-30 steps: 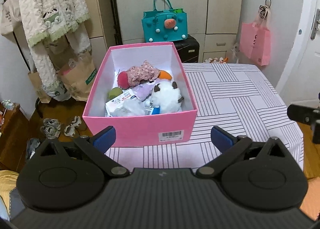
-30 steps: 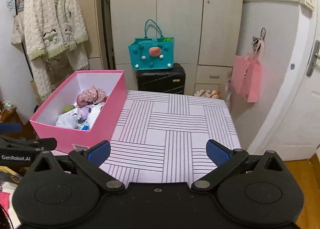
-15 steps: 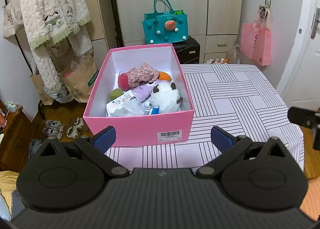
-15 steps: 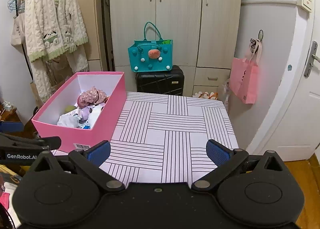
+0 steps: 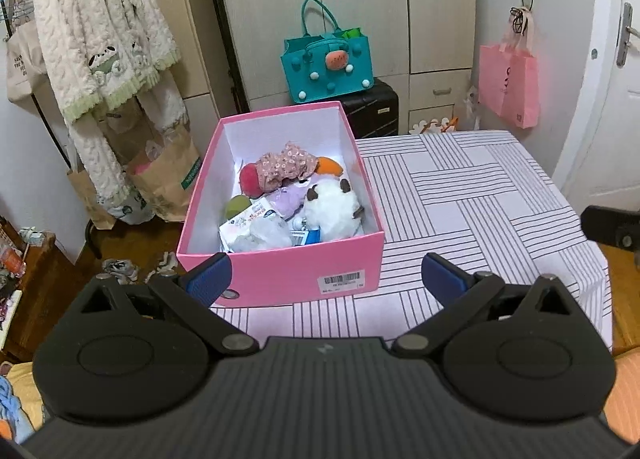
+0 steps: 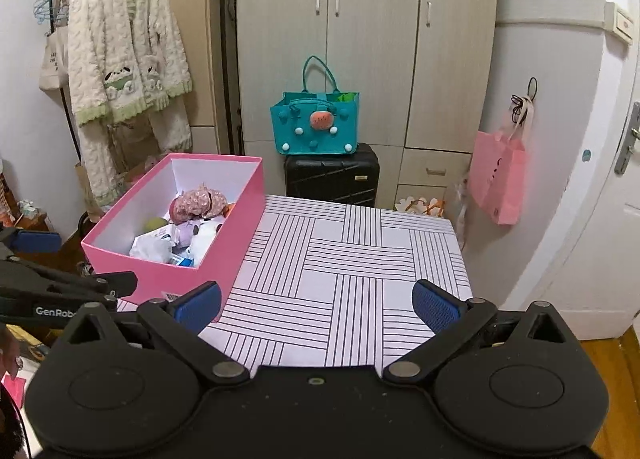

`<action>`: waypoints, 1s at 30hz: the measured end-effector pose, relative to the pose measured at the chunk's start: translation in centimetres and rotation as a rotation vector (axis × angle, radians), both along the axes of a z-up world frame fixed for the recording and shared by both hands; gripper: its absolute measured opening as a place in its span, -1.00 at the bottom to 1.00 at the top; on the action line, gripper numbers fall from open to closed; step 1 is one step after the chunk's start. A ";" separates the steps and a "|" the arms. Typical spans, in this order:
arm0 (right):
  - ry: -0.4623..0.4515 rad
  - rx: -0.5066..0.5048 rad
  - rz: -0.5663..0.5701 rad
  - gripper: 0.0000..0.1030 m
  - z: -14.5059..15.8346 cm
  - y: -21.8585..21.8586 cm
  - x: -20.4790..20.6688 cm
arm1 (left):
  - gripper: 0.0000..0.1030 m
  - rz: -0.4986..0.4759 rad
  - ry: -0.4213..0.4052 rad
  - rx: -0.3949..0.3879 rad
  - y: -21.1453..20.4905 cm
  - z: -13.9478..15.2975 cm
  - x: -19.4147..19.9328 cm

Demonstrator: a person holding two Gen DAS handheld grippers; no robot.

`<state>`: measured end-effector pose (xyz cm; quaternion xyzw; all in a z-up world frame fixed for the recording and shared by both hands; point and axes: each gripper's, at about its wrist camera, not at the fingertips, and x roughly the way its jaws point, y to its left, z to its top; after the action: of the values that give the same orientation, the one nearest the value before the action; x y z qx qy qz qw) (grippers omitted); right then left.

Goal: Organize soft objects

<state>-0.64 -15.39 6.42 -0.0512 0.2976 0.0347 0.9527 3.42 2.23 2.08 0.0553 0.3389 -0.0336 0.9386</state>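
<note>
While both claws stood spread and empty, rectangular pink cardboard box [image 5: 280,279] of soft toys [image 5: 328,203] lay just ahead of left gripper [image 5: 326,279], long axis running away from it; right gripper [image 6: 316,305] faced striped tablecloth [image 6: 360,259].

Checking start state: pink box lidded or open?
Open. No lid on the pink box; white plush and other soft items lie visible inside.

Even, soft indoor light, sharp focus throughout, faint shadows, strong fisheye bending at frame edges, dark vignette in the corners.
</note>
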 end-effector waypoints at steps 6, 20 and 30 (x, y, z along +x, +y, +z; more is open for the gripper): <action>-0.014 -0.017 -0.003 1.00 -0.4 0.1 -0.1 | 1.00 0.021 -0.036 -0.006 0.2 -0.1 -0.2; -0.010 -0.029 -0.056 1.00 -2.0 -0.2 0.5 | 0.99 0.024 -0.068 0.019 -0.4 -1.3 -0.3; -0.052 -0.050 -0.047 1.00 -3.2 0.2 -0.4 | 0.99 0.036 -0.108 -0.009 -0.1 -2.0 -0.8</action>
<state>-1.01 -15.24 3.22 -0.0686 0.2747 0.0035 0.9591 2.57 2.15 0.04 0.0468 0.2884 -0.0153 0.9562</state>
